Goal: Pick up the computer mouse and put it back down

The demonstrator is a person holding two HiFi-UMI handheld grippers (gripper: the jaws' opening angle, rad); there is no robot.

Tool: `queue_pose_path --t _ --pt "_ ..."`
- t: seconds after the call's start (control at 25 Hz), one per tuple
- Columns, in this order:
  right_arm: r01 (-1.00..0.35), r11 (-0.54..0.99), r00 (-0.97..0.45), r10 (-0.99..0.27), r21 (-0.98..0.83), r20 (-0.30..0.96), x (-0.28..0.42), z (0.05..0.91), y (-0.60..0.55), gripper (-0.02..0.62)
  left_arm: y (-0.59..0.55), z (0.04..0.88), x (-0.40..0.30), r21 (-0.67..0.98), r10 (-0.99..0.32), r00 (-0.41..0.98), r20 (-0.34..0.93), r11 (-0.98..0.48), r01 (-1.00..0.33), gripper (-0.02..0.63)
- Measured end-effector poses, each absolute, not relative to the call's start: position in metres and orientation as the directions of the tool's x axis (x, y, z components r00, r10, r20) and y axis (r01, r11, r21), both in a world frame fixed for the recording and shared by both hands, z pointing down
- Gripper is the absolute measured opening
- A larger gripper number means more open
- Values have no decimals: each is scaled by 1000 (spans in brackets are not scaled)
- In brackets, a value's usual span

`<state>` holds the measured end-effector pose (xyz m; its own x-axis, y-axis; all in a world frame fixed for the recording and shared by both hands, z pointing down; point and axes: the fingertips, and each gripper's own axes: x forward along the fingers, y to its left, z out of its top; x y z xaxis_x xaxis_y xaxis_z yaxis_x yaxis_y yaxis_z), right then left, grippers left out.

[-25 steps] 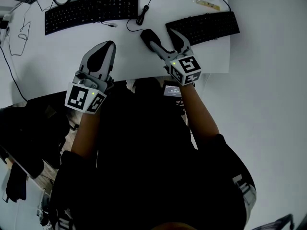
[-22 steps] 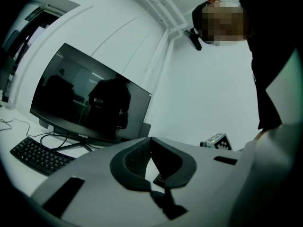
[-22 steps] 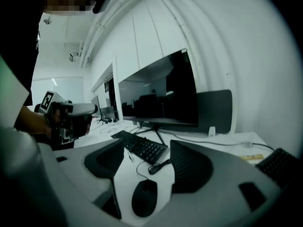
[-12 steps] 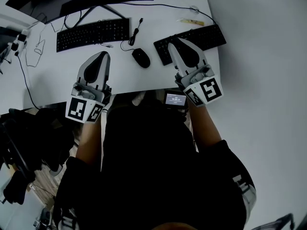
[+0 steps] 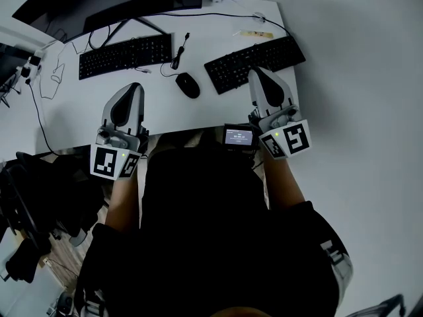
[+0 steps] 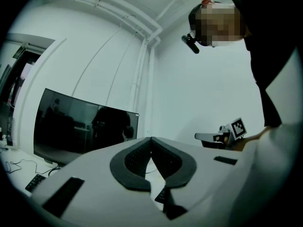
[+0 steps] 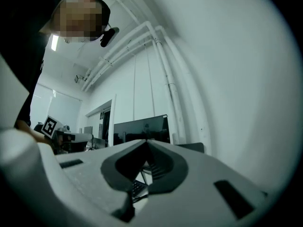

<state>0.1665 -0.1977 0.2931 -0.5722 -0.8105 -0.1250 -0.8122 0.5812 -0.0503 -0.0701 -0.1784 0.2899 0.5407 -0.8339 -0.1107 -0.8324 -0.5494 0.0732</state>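
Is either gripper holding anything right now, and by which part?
Nothing is held. The left gripper and right gripper are both shut and empty; the mouse lies free on the desk.

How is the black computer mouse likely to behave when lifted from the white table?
The mouse looks small, rigid and rounded: probably light, but its dome may slip. Its cable, bundled beside it, would likely dangle and drag. Lying flat on the table, it seems unlikely to roll.

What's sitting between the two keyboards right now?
In the head view, a bundled black cable lies between the left keyboard and the right keyboard, with the computer mouse just below it, nearer the person.
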Motion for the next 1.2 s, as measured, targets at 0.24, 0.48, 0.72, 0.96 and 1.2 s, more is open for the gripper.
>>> queue_pose_path --t 0.24,0.48,0.72,0.96,1.2 --pt "-822 566 -560 -823 -61 -94 172 309 -198 3 -178 298 -60 62 -845 525 -101 -532 -844 -6" --pt "-817 573 -570 -819 -62 -66 174 323 -204 3 -185 303 -53 71 -845 528 -86 -534 -843 -6" --pt "-809 583 -581 -812 -67 -53 171 329 -212 3 -189 312 -50 83 -843 535 -58 -538 -839 -6" --pt "-807 586 -582 -810 -73 -63 170 327 -220 3 -193 310 -48 101 -842 536 -68 -540 -836 -6" --pt "-815 576 -574 -818 -60 -45 171 333 -225 3 -198 315 -52 82 -853 520 -44 -522 -849 -6"
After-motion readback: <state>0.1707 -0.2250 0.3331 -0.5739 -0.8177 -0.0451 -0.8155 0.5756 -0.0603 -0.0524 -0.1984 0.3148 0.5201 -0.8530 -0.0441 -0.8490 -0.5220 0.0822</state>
